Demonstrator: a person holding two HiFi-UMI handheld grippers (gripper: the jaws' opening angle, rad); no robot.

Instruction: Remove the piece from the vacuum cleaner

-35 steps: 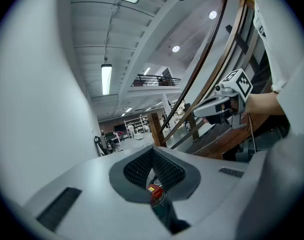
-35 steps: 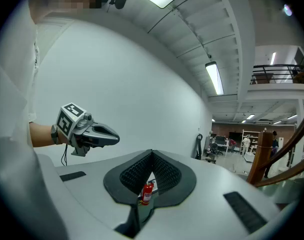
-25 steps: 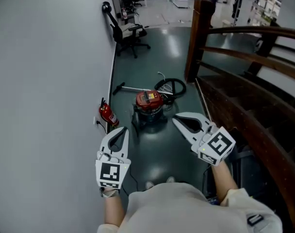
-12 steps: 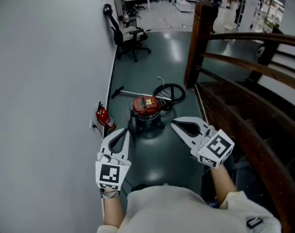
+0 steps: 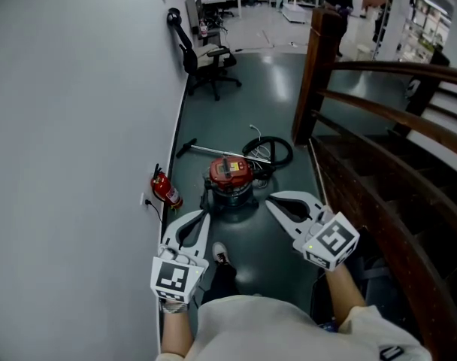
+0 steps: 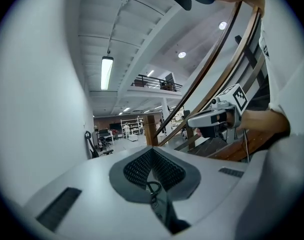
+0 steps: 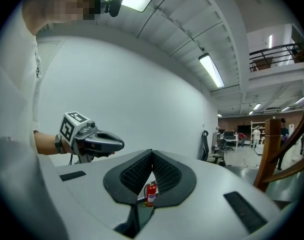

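Note:
A red canister vacuum cleaner [image 5: 230, 176] stands on the dark green floor ahead of me, its black hose [image 5: 269, 150] coiled behind it and a metal wand [image 5: 213, 151] lying to its back left. My left gripper [image 5: 201, 215] is shut and empty, held near the wall short of the vacuum. To the vacuum's right, my right gripper [image 5: 272, 198] is also shut with nothing in it. In the left gripper view the jaw tips [image 6: 152, 149] meet, and the right gripper [image 6: 212, 118] shows across. In the right gripper view the tips [image 7: 152, 153] meet too.
A red fire extinguisher [image 5: 167, 190] stands by the white wall [image 5: 78, 126] on the left; it also shows as the extinguisher [image 7: 150, 194] between the right jaws. A wooden stair railing [image 5: 379, 111] runs along the right. An office chair [image 5: 206, 59] sits further back.
I have stepped closer; the vacuum sits slightly lower and nearer in view. Both grippers have stayed shut and dipped a little lower.

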